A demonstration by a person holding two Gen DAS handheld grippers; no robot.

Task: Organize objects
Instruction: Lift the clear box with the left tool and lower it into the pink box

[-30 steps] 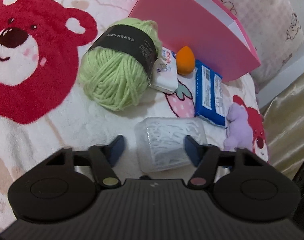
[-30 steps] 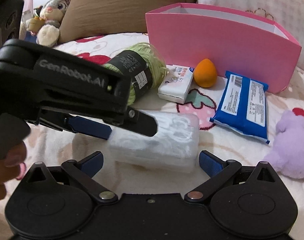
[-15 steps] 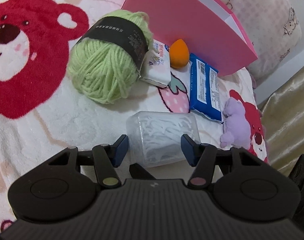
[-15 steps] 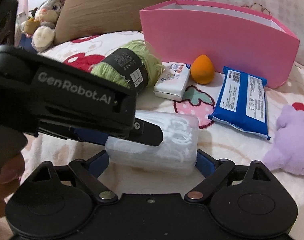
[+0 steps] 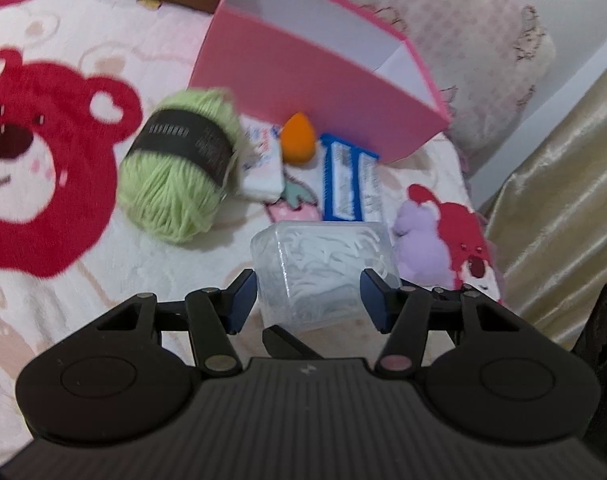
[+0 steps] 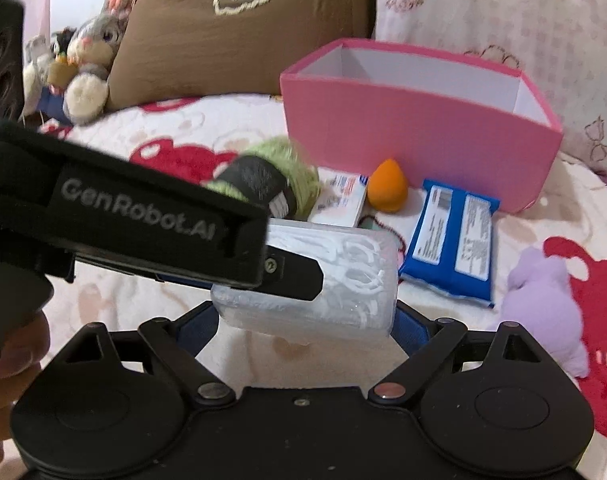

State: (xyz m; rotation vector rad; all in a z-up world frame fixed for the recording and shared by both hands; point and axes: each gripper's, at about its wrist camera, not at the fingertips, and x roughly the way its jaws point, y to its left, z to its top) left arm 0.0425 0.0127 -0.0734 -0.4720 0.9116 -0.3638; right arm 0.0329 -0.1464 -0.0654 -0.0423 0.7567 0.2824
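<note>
Left gripper [image 5: 309,294]: closing, blue fingers pressed on the clear box [image 5: 323,272] sides, lifted above the bed [image 5: 103,280].
Right gripper [image 6: 305,322]: fingers wide, clamping the same box's ends.
Writing: "GenRobot.AI" on the left gripper body.
Pink bin [image 6: 415,132]: far, open.
Blue packet [image 6: 451,236]: print unreadable.

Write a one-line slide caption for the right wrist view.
Both grippers grip a clear box before a pink bin.
</note>
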